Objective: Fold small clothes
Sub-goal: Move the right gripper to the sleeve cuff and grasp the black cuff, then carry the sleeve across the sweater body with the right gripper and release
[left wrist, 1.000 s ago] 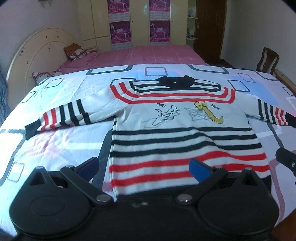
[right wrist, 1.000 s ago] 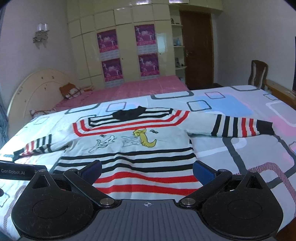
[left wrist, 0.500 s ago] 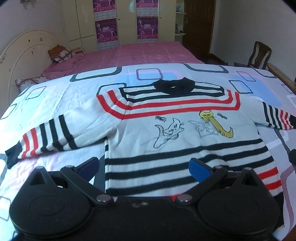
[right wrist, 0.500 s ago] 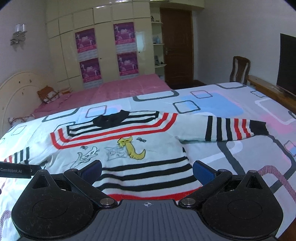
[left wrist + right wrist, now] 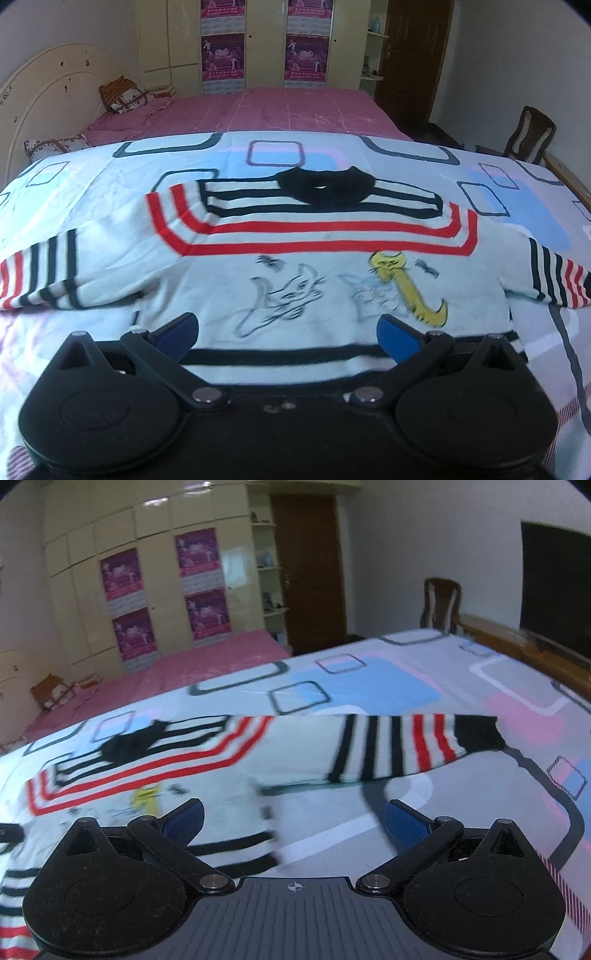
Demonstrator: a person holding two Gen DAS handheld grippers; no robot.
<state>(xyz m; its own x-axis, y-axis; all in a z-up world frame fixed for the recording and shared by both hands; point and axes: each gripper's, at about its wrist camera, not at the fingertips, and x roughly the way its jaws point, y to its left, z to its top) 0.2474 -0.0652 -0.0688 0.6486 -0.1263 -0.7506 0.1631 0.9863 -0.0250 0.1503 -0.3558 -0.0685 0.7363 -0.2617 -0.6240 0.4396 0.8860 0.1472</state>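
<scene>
- The left gripper [image 5: 286, 328] hangs over the striped sweater's [image 5: 314, 236] chest, jaws wide, holding nothing.
- The sweater lies flat on the patterned bedspread [image 5: 96, 184], sleeves spread toward both side edges.
- The right gripper [image 5: 293, 818], jaws wide and empty, hangs just beside the right sleeve [image 5: 399, 746].

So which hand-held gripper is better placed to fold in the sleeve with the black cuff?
Right. The right hand-held gripper is open and faces the sleeve just ahead; the left hand-held gripper is centred over the sweater chest.
</scene>
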